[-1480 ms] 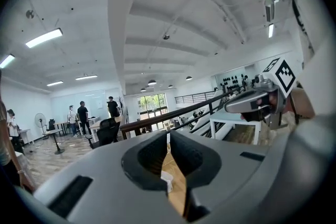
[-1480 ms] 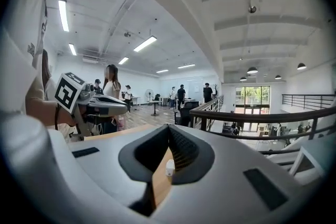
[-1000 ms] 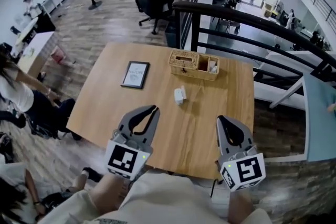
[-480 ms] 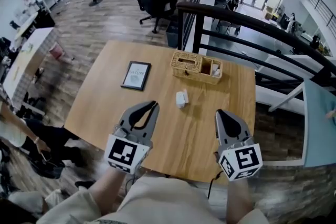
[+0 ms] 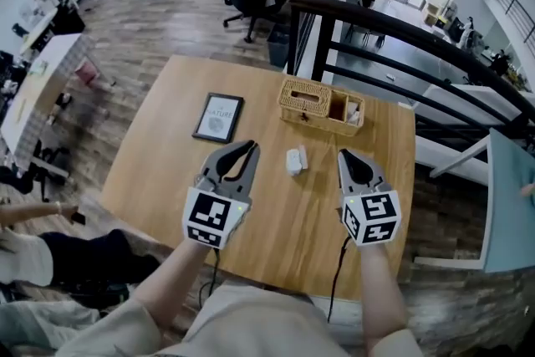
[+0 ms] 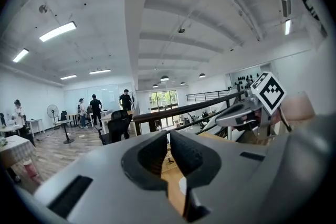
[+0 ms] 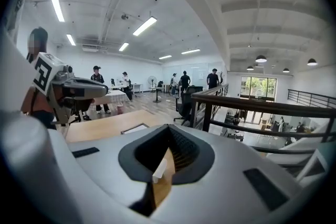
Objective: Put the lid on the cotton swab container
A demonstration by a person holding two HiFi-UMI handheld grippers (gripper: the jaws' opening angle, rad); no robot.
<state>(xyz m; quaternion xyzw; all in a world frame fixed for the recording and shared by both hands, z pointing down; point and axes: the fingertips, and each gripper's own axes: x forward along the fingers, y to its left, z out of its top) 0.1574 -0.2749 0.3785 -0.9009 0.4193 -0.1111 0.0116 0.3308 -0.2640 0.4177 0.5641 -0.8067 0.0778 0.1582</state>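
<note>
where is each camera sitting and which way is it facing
Head view: on the person's head, looking steeply down at the table; shows forearms, left gripper and right gripper.
Left gripper view: on the left gripper, looking forward along its shut jaws; the right gripper shows at right.
Right gripper view: on the right gripper, looking forward along its shut jaws; the left gripper shows at left.
Shared: both gripper views see the railing ahead.

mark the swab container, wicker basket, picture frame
swab container (image 5: 292, 161), head view, white body.
wicker basket (image 5: 311, 119), head view, near side wall.
picture frame (image 5: 219, 118), head view, middle of glass.
</note>
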